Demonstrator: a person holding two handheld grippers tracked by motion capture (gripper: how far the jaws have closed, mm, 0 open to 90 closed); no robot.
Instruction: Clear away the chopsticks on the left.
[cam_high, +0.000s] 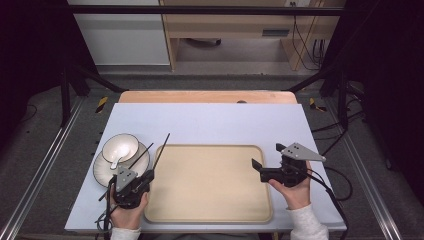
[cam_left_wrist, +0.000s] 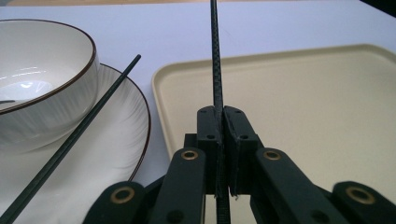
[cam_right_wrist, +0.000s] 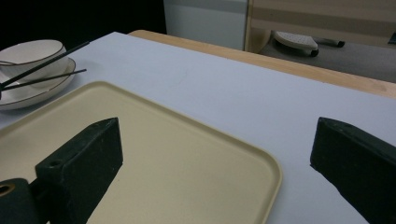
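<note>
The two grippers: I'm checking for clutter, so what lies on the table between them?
In the high view, only the beige tray, its surface bare, between left gripper and right gripper.

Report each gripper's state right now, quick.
Left gripper: closed on one black chopstick, beside the plate.
Right gripper: open, holding nothing, over the tray's edge.

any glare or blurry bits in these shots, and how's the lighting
High view: even light on the table, dark surroundings at both sides. Left gripper view: a bright glare patch inside the bowl; the left gripper, clamped on a chopstick, looks soft up close. Right gripper view: the right gripper is near and slightly blurred, casting soft shadow on the tray.
</note>
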